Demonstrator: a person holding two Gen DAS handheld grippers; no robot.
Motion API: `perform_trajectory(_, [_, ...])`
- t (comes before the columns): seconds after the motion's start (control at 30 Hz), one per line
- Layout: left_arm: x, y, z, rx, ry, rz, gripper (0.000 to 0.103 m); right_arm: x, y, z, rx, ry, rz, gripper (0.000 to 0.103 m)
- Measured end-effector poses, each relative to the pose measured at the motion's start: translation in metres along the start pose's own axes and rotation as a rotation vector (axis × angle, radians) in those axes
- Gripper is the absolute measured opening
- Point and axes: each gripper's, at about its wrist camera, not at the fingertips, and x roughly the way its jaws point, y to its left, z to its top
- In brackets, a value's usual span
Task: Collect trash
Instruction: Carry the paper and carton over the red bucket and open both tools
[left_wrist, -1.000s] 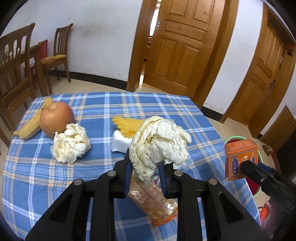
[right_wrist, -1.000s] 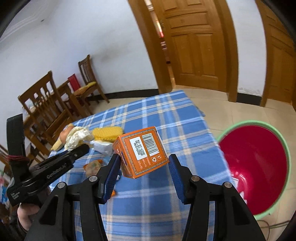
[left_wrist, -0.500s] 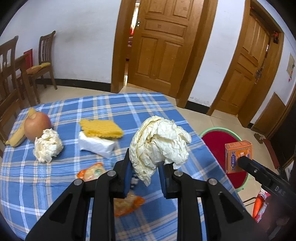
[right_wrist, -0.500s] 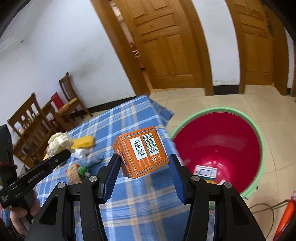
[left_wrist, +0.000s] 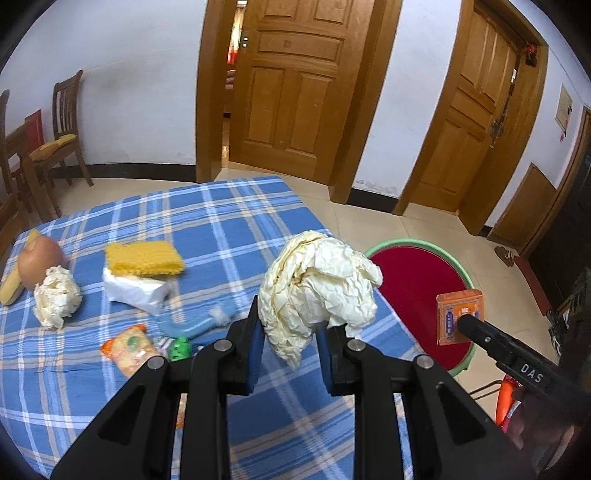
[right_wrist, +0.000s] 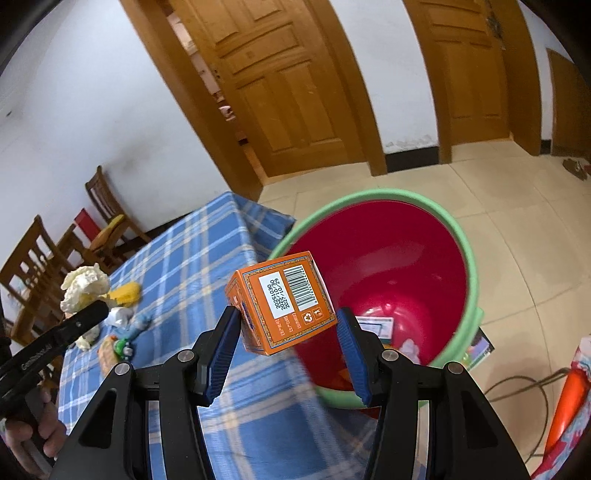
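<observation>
The left gripper (left_wrist: 291, 339) pinches a crumpled paper wad (left_wrist: 317, 288) at the centre of its view, above the right edge of the checked table (left_wrist: 229, 218). The right gripper (right_wrist: 286, 339) clamps an orange box (right_wrist: 282, 301) at mid-frame, over the left rim of the red bin (right_wrist: 399, 258) standing on the floor. A second wad (left_wrist: 57, 301), an apple (left_wrist: 38, 258), a sponge (left_wrist: 144, 258) and a snack packet (left_wrist: 129, 349) lie at the left of the table.
</observation>
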Motion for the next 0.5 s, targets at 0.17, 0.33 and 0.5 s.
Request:
perform_trajectory(0.17, [0.008, -0.018, 0.000, 0.030, 0.014, -0.019, 0.025, 0.004, -0.021, -0.001, 0.036, 0.011, -0.049, 0.055])
perform_trajectory(0.33, [0.016, -0.035, -0.001, 0.056, 0.029, -0.039, 0.025, 0.008, -0.036, -0.003, 0.064, 0.027, -0.087, 0.056])
perform_trajectory(0.5, [0.024, -0.051, -0.002, 0.086, 0.046, -0.059, 0.025, 0.006, -0.047, -0.003, 0.078, 0.024, -0.107, 0.057])
